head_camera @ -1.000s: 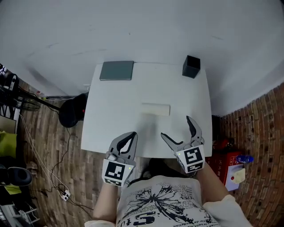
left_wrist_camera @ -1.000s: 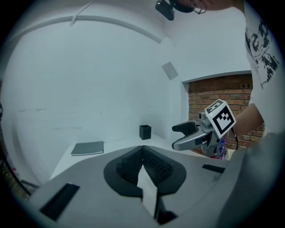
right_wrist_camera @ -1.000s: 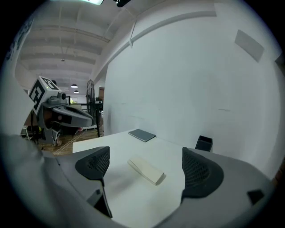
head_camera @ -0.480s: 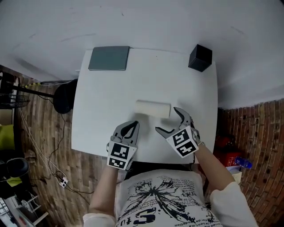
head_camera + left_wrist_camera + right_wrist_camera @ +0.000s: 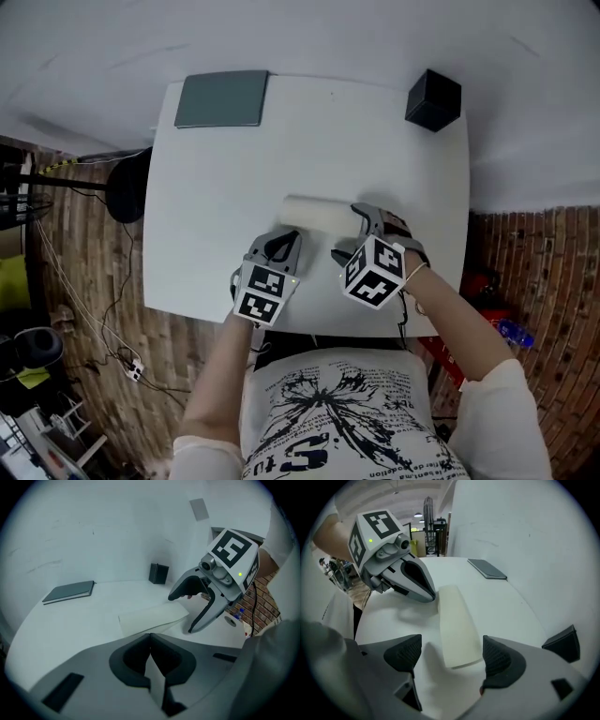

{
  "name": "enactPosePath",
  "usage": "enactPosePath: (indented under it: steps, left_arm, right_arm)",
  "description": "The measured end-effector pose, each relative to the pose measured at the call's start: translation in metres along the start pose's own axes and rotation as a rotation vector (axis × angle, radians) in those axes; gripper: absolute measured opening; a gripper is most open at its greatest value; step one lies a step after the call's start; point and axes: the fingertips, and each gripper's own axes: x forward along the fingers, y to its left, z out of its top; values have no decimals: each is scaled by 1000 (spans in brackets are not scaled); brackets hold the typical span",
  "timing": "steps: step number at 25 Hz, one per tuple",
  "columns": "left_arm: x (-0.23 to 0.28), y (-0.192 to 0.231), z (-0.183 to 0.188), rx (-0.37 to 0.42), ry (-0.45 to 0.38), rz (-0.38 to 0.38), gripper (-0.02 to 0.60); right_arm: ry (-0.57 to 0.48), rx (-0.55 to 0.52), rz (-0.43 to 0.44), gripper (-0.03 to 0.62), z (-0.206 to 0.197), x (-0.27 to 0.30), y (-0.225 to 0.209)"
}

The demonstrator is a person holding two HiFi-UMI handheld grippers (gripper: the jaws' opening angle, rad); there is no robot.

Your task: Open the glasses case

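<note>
Cool, even, diffuse light makes the white surface (image 5: 216,197) bright. Shadows are soft: in the right gripper view a grey smudge lies on the surface below the left gripper (image 5: 431,594), and ceiling lamps (image 5: 417,515) glow far behind. Both gripper views bulge fisheye-wise, with black corners and blurred near jaws. The head view is sharp, bowed at its edges.

Three cameras on one tabletop (image 5: 216,187)

From the head we look steeply down on the whole surface from well above. The left gripper view rides low and close, facing across it toward the wall and the black box (image 5: 159,573). The right gripper view, equally low, faces along the glasses case (image 5: 457,625) toward the grey notebook (image 5: 487,569). All three views share the case and the notebook.
</note>
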Motion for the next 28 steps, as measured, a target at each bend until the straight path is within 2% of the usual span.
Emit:
enactPosePath:
  steps: [4, 12, 15, 20, 28]
  left_arm:
    - [8, 2, -4, -5, 39, -6, 14]
    - [12, 1, -1, -47, 44, -35, 14]
    - [12, 0, -1, -75, 40, -45, 14]
    - [12, 2, -1, -75, 54, -51, 14]
    - [9, 3, -2, -71, 72, -67, 14]
  right_arm:
    - [40, -79, -26, 378, 7, 1, -3]
    - [97, -241, -126, 232, 7, 4, -4]
    - [104, -250, -127, 230, 6, 3, -5]
    - [105, -255, -118, 218, 9, 2, -4]
    - [107, -252, -88, 136, 16, -7, -3]
